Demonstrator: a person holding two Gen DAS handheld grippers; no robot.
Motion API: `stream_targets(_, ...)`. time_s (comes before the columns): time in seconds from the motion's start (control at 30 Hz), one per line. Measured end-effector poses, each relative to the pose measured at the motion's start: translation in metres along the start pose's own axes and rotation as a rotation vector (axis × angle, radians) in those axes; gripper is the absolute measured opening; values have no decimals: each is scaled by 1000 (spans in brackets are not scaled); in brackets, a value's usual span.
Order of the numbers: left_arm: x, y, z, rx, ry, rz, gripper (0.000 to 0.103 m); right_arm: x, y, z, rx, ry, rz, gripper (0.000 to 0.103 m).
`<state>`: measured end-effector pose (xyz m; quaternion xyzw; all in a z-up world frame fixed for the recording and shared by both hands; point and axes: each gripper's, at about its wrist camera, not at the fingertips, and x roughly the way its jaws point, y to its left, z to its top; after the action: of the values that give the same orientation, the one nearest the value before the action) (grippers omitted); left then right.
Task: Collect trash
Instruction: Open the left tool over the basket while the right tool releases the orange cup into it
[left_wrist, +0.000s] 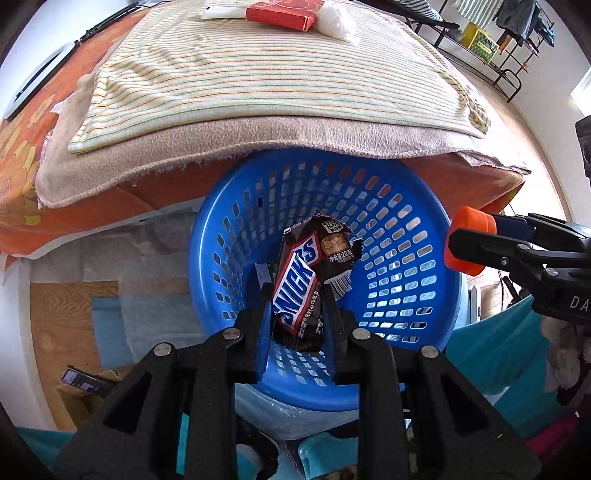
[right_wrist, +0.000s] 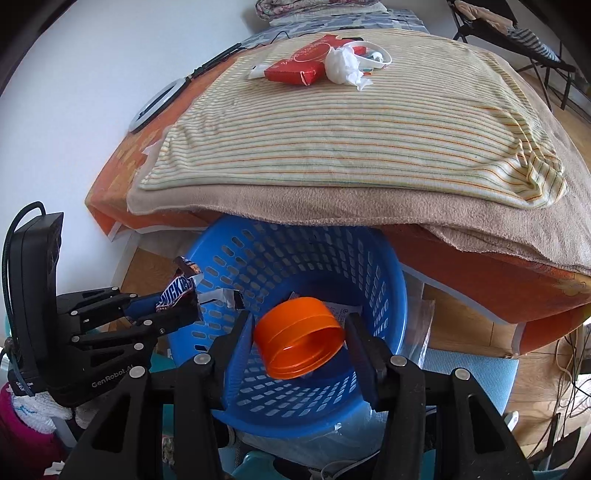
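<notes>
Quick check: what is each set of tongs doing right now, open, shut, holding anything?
Left tongs: shut on the Snickers wrapper.
Right tongs: shut on the orange cap.

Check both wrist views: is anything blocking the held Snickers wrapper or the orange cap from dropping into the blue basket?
Nothing visible blocks either. The Snickers wrapper and orange cap both sit over the open blue basket; the blanket edge overhangs only its far rim.
</notes>
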<state>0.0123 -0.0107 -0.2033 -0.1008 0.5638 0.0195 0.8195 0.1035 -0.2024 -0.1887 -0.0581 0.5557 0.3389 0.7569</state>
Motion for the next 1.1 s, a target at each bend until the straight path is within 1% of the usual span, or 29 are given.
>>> stream_targets(0.07, 0, 0, 0, 0, -1, 4, 22, 1, 0, 0, -1, 2, -3, 54)
stream_targets(0.17, 0, 0, 0, -1, -4, 10, 31, 1, -1, 1, 2, 3, -7, 54)
stream_targets(0.3, 0, 1, 0, -1, -8, 20, 34, 2, -2, 1, 9, 8, -12, 55)
stream_targets(0.33, 0, 1, 1, -1, -8, 22, 40, 2, -2, 1, 9, 8, -16, 57)
stream_targets(0.37, -1, 1, 1, -1, -12, 25, 49, 2, -3, 1, 10, 8, -18, 59)
stream_targets(0.4, -1, 1, 1, -1, -17, 27, 52, 2, -3, 1, 11, 8, -19, 60)
stream_targets(0.7, -2, 2, 2, -9, -19, 30, 53, 1, -5, 3, 22, 8, -36, 67)
stream_targets(0.8, -2, 2, 2, -13, -21, 33, 55, 1, -5, 3, 21, 7, -48, 72)
stream_targets(0.87, -3, 3, 2, -18, -26, 33, 59, 0, -4, 3, 21, 5, -59, 77)
stream_targets(1.03, -4, 4, 3, -28, -27, 32, 59, 0, -4, 5, 23, 10, -77, 84)
stream_targets(1.1, -4, 5, 4, -34, -27, 33, 59, -1, -5, 6, 24, 11, -82, 85)
